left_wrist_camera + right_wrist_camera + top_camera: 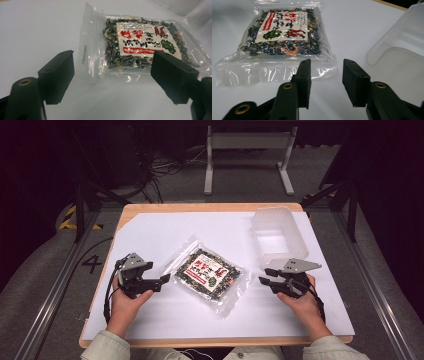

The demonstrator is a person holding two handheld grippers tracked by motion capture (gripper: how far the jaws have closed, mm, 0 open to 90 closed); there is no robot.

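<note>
White sheet over wooden table, dark room, packet between left gripper and right gripper, both spread, tub beyond the right.

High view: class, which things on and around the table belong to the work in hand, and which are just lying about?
In use:
- bag of dried greens, between both grippers
- left gripper, open
- right gripper, open
- clear plastic tub, probably

Lying about:
- white sheet beneath
- grey stand and cables on the floor
</note>
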